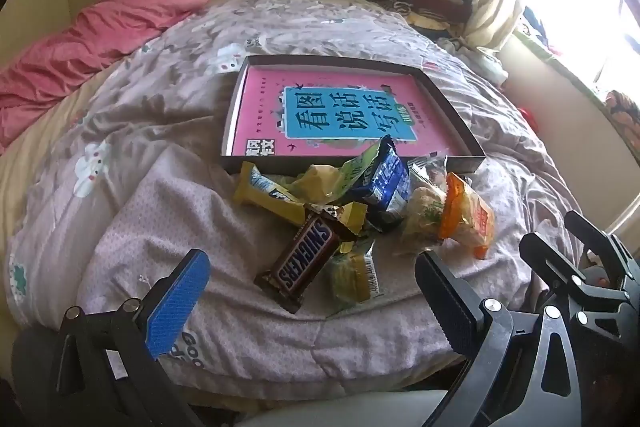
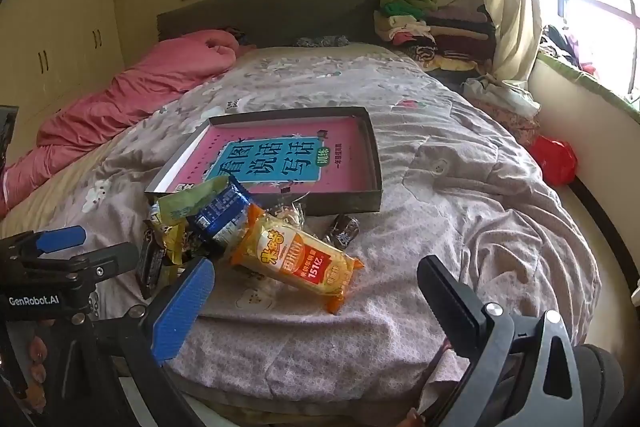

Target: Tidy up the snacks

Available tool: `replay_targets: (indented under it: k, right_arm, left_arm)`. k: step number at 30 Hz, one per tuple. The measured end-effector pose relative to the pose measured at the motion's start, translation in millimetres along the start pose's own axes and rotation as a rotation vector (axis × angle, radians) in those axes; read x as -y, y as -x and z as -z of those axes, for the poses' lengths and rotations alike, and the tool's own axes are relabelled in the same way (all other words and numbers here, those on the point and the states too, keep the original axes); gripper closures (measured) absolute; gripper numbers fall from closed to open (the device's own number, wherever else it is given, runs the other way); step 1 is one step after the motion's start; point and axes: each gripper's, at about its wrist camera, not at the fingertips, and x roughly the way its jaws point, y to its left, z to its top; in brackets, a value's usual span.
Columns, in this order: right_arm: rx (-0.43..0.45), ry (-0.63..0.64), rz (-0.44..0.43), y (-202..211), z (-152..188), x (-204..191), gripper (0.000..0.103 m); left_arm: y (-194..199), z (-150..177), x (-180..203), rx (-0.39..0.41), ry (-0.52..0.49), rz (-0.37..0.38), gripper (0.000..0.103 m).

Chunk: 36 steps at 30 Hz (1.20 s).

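A heap of snacks lies on the bed in front of a shallow dark box (image 1: 478, 163) (image 2: 374, 163) with a pink book in its bottom. The heap holds a Snickers bar (image 1: 304, 263), a yellow bar (image 1: 264, 193), a blue packet (image 1: 386, 183) (image 2: 224, 213), a green packet (image 1: 354, 275) and an orange rice-cracker packet (image 1: 468, 217) (image 2: 296, 255). A small brown candy (image 2: 342, 231) sits apart by the box. My left gripper (image 1: 312, 259) (image 2: 96, 243) hovers open just short of the Snickers. My right gripper (image 2: 316, 265) (image 1: 556, 231) hovers open in front of the orange packet. Neither touches anything.
A rumpled flowered quilt (image 1: 168, 115) covers the bed. A pink duvet (image 1: 100, 27) lies along the left side and folded clothes (image 2: 432, 27) are stacked at the headboard. A curtain (image 2: 512, 7), a window ledge and a red bag (image 2: 554, 159) are on the right.
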Motion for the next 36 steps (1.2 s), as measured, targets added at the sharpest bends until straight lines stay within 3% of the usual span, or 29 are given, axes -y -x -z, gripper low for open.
replay_targets:
  k: [36]
  right_arm:
    - [-0.019, -0.020, -0.003, -6.1, 3.0, 4.4, 0.001]
  left_arm:
    - [-5.4, 3.0, 2.9, -0.017, -0.010, 0.016, 0.001]
